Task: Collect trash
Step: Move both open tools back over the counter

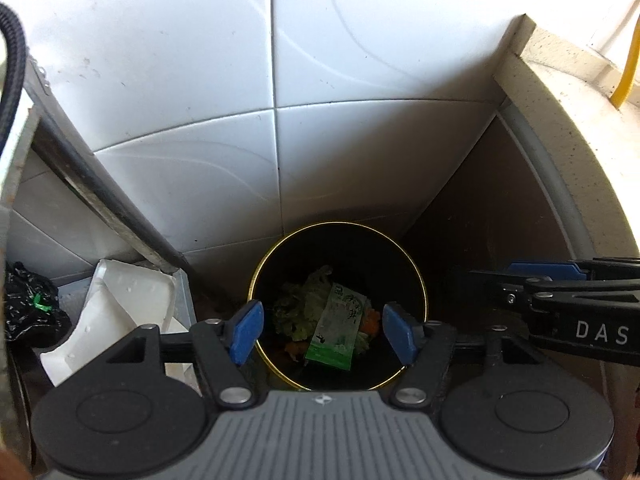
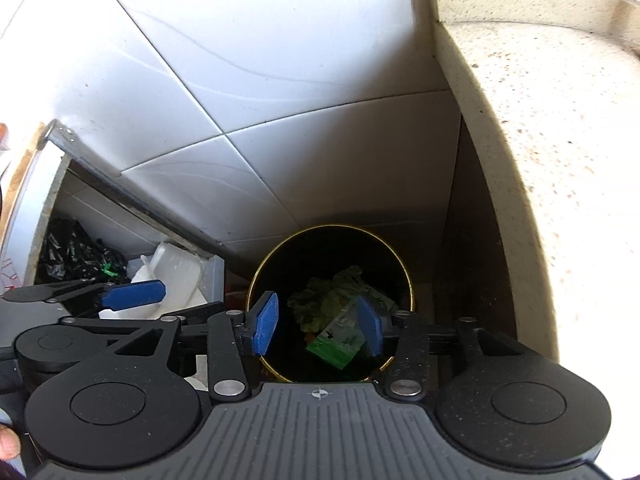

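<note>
A round black bin with a gold rim (image 1: 421, 280) (image 2: 409, 284) stands on the floor in a corner, seen from above. Inside lie leafy green scraps (image 1: 294, 310) (image 2: 320, 312), orange bits (image 1: 372, 320) and a green-and-white wrapper (image 1: 334, 330) (image 2: 336, 346). My left gripper (image 1: 322, 330) hangs open over the bin's mouth with nothing between its blue pads. My right gripper (image 2: 318, 326) is open above the bin too, empty. In the left wrist view the right gripper's arm (image 1: 560, 300) reaches in from the right. One left finger (image 2: 134, 294) shows in the right wrist view.
White tiled wall (image 1: 340, 140) rises behind the bin. A speckled stone counter (image 2: 560, 160) overhangs on the right, with a dark cabinet side (image 1: 500, 220) below. Left of the bin lie a white plastic tray (image 1: 120, 312), a white container (image 2: 176, 272) and a black bag (image 1: 28, 304).
</note>
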Demonstrator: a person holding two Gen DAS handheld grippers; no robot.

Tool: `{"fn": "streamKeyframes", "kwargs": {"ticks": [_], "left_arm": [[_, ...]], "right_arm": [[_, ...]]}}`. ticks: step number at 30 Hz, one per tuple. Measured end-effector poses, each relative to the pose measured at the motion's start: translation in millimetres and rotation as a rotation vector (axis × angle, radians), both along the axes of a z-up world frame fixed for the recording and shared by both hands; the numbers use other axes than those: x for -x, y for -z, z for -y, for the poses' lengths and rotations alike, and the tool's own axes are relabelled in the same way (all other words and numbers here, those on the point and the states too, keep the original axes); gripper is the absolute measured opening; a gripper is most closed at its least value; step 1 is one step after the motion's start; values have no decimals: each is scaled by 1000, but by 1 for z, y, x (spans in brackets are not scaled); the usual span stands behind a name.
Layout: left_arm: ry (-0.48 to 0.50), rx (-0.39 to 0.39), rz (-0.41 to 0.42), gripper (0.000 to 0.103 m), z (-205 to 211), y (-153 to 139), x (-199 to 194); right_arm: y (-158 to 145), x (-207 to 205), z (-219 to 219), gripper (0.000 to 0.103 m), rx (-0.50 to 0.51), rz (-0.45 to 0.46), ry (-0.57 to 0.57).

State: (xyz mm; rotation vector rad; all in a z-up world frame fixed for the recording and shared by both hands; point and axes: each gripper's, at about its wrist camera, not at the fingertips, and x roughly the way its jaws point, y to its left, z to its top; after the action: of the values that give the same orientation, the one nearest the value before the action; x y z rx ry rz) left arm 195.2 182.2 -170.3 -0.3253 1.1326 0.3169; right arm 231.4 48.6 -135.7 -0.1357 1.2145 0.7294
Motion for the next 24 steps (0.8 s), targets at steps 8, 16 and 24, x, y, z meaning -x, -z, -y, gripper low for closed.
{"fn": "streamKeyframes", "kwargs": {"ticks": [8, 16, 24], "left_arm": [[43, -44, 49, 63, 11, -28, 7], [96, -65, 107, 63, 22, -60, 12], [174, -87, 159, 64, 49, -87, 7]], "right_arm": [[-20, 11, 13, 58, -29, 26, 27], [-55, 20, 34, 60, -82, 78, 58], [-86, 23, 66, 64, -116, 131, 121]]}}
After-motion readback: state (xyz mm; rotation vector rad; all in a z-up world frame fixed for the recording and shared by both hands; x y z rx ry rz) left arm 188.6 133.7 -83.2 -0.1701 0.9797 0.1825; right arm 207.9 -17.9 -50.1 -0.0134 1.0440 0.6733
